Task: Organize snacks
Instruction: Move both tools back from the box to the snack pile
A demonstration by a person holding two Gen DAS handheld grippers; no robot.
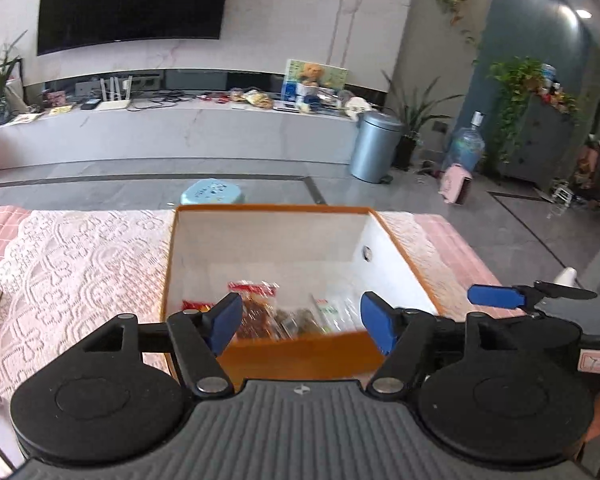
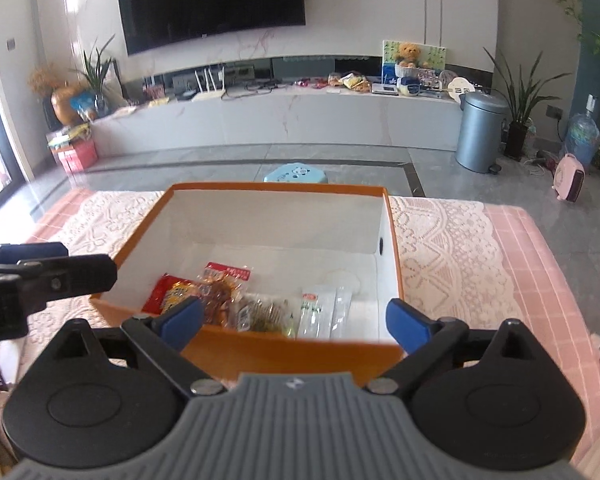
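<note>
Ahead of both spread, empty hand-held grippers (left, right): snack packets in orange box; light, crinkly, likely slippery; pinch sealed edges.

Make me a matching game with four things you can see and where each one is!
Things:
1. snack packets
2. blue stool
3. metal bin
4. teddy bear picture

Places:
A. on the long white shelf under the TV
B. inside the orange box
C. on the floor, just behind the table
D. on the floor, at the right end of the shelf

Pairs: 1-B, 2-C, 3-D, 4-A
</note>
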